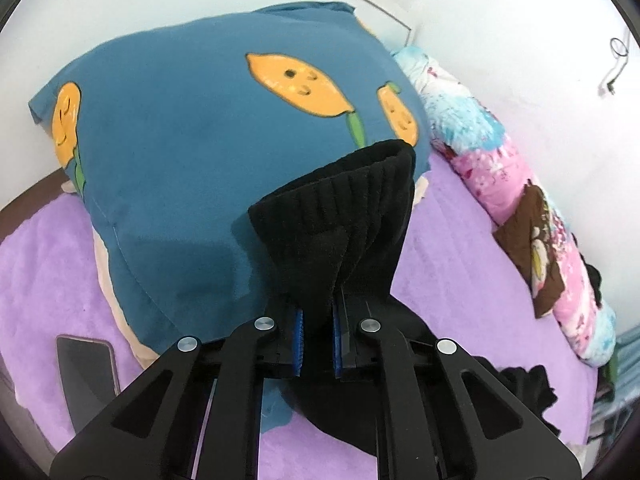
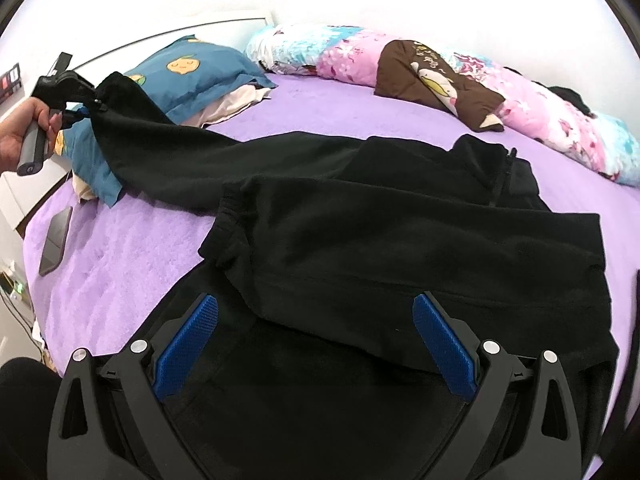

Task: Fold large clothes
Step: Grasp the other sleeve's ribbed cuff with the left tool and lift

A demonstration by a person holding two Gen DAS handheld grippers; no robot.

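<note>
1. Blue-padded jaws of the right gripper point(image 2: 316, 344) stand wide apart nearest the right wrist camera, clamped on nothing, poised above the near part of the black garment point(image 2: 400, 248).
2. In the left wrist view the left gripper point(image 1: 318, 340) is pinched together on the ribbed black cuff point(image 1: 340, 208), which fans out beyond the pads.
3. From the right wrist view, the person's hand point(image 2: 20, 132) holds that left gripper by its handle at the far left, with the sleeve point(image 2: 168, 152) stretched from it down to the garment's body.
4. The garment lies spread on the purple bed cover point(image 2: 128, 256); another sleeve looks already laid across its middle.
5. The held cuff hangs over the blue lemon-print pillow point(image 1: 180, 140), and the sleeve runs across that pillow's corner.
6. Risk: with the right gripper gripping nothing, a pull on the sleeve would likely drag the whole garment sideways and undo the layer already folded.
7. Risk: the sleeve may catch on the pillow and shift it.
8. Risk: only the cuff's edge is pinched, so soft knit could slip out under tension.
9. Risk: the dark phone point(image 2: 56, 240) lies near the left bed edge; a low sweep of cloth might nudge it off.
10. The rolled floral quilt point(image 2: 480, 92) at the far side lies well apart from the work.
11. No containers appear in either view.
</note>
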